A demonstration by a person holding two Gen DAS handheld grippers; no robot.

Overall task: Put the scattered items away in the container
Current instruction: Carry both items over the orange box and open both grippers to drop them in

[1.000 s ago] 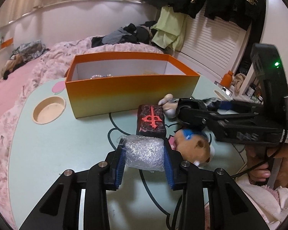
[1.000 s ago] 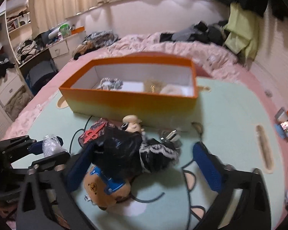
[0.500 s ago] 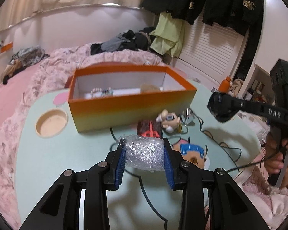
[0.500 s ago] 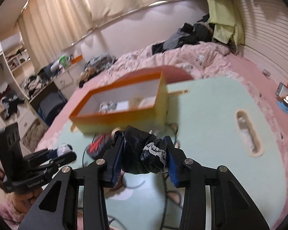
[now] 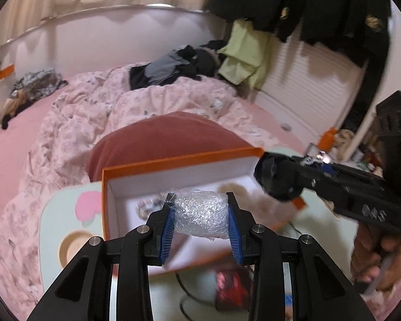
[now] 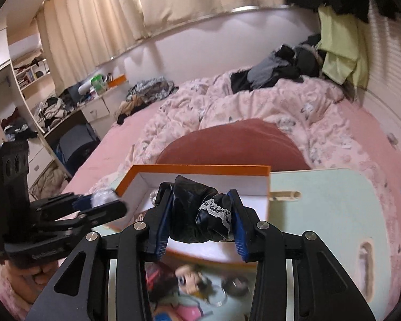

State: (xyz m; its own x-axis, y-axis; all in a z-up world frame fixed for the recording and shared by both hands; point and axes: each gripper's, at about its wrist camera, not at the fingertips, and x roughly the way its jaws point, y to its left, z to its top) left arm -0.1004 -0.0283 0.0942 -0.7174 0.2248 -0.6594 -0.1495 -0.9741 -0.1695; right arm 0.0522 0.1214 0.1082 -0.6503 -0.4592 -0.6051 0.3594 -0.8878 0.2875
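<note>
Left wrist view, nearest us: our left tool (image 5: 200, 214) pinches a bubble-wrap bundle (image 5: 200, 215) between its blue pads, hanging over the near end of the orange box (image 5: 173, 160). Our right tool (image 6: 200, 218) closed in the last second and now grips a black lace-trimmed cloth (image 6: 197, 216), also above the box. Below, a doll (image 6: 189, 281) and a red-marked block (image 5: 231, 287) lie on the pale green worktop (image 6: 320, 214). We judge 2 items are mid-delivery; next, each tool should spread over the white interior. Beyond lies the pink bed (image 6: 254, 101).
</note>
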